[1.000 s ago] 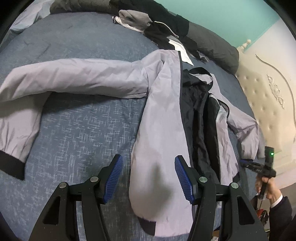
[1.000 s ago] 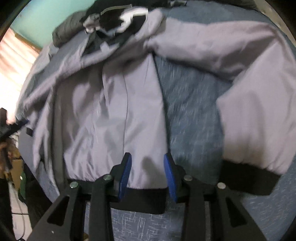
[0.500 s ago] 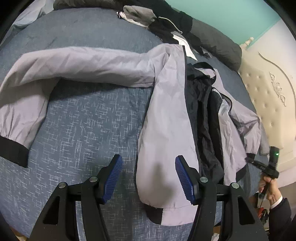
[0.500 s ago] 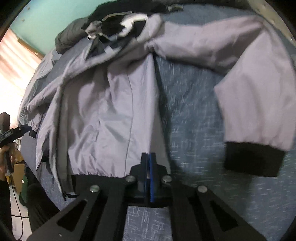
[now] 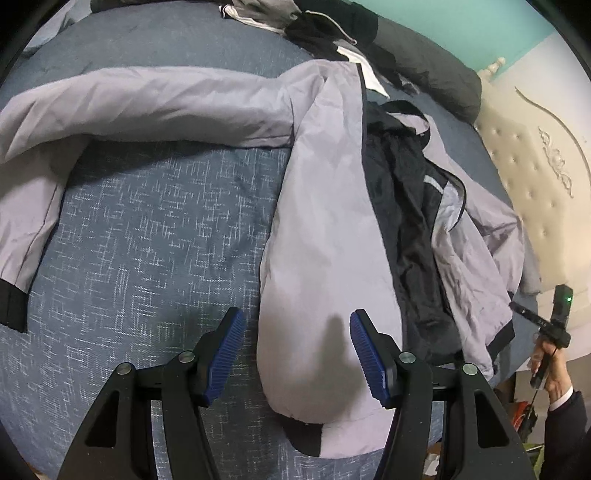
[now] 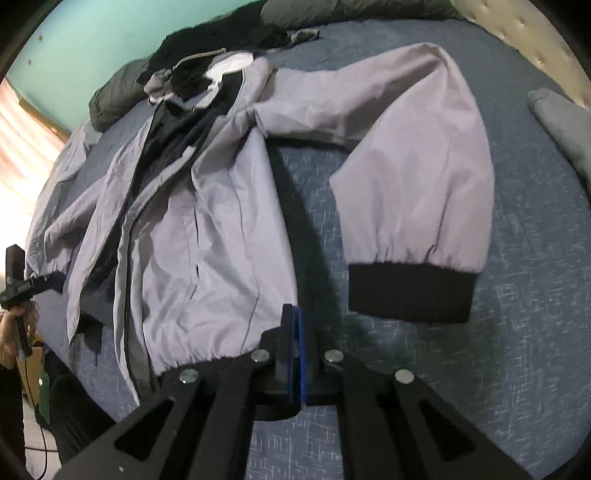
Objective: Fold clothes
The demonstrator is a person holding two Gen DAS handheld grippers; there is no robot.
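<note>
A pale lilac jacket (image 5: 325, 229) with black cuffs and hem lies unzipped on the blue bedspread (image 5: 147, 240), its black lining showing. My left gripper (image 5: 295, 317) hovers open over the lower end of one front panel, touching nothing. One sleeve (image 5: 155, 103) stretches left, ending in a black cuff (image 5: 11, 306). In the right wrist view my right gripper (image 6: 293, 310) is shut on the hem corner of the jacket (image 6: 207, 251), and that side edge is lifted off the bed. The sleeve (image 6: 417, 184) bends down to its cuff (image 6: 410, 288) just to the right.
A pile of dark clothes (image 5: 332, 29) and a dark grey pillow (image 5: 436, 66) lie at the far end of the bed. A padded cream headboard (image 5: 535, 166) is on the right. Another person's hand holds a black device (image 5: 550, 332) beside the bed. A grey folded item (image 6: 561, 122) lies at the right edge.
My right gripper closed on the jacket's hem corner and drew it up and sideways, lifting that edge. My left gripper sank a little toward the front panel, still open.
</note>
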